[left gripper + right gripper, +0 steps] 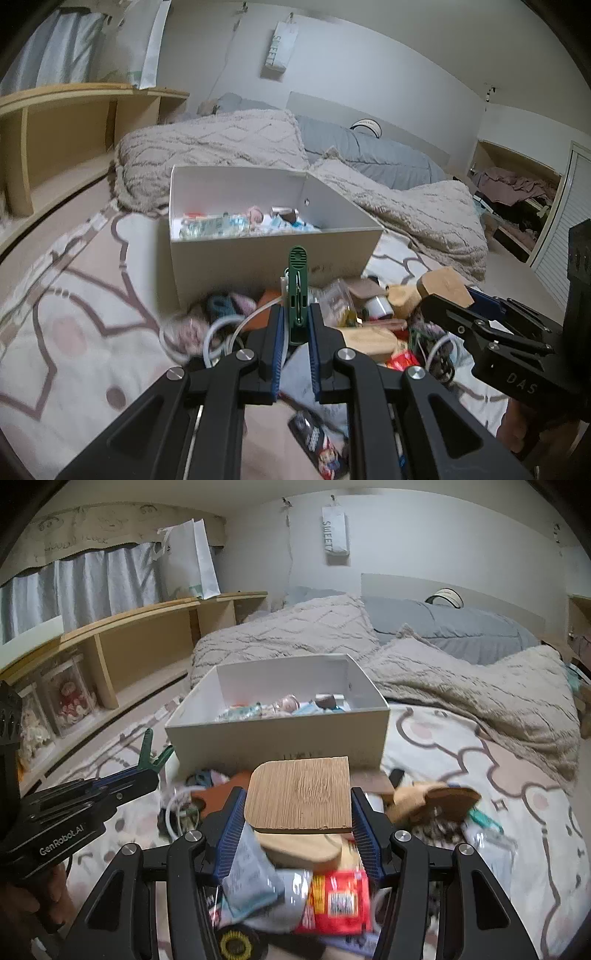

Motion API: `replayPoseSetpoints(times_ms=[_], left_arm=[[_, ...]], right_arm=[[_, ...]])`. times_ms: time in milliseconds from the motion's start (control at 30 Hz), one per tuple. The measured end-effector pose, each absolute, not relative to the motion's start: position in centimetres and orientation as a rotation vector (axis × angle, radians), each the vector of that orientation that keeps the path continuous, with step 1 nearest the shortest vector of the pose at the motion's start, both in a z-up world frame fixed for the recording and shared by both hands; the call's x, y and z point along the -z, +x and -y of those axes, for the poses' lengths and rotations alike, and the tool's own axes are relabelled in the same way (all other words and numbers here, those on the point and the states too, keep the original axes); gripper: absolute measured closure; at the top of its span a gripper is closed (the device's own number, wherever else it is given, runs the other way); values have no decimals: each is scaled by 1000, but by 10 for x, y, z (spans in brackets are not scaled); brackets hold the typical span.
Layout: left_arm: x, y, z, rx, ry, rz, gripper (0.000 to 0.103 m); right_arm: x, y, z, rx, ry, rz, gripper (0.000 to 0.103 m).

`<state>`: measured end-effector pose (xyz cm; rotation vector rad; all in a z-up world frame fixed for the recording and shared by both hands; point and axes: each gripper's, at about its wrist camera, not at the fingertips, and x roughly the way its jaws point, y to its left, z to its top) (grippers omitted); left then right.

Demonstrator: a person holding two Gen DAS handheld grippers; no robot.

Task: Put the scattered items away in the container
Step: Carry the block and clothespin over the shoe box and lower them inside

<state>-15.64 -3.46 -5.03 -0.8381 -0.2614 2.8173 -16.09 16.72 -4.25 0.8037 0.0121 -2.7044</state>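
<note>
While both hands hang near the pile, the big white box [277, 734] sits straight ahead, past the fingers. Its walls are smooth card. The right gripper [297, 805] pinches a flat wooden board [299, 794] with stripy grain. The left gripper [297, 321], nearly pressed together, pinches a small green plastic clip [297, 284] standing up.

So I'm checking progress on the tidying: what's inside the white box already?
The white box holds a few small things along its far side, including clear wrappers and something pink. Its near wall hides the rest of the floor.
</note>
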Motion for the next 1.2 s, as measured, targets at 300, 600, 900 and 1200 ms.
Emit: replayPoseSetpoints(times_ms=[300, 600, 900, 1200], left_arm=[[34, -194, 40, -2832, -790, 261, 90], [19, -232, 50, -2870, -748, 241, 90], [4, -279, 61, -2916, -715, 203, 90], [-3, -324, 64, -2925, -722, 198, 90]], right_arm=[[26, -217, -163, 2657, 800, 31, 47], [16, -273, -153, 2626, 812, 27, 47], [9, -330, -145, 2616, 848, 39, 47], [12, -381, -129, 2591, 923, 61, 47]])
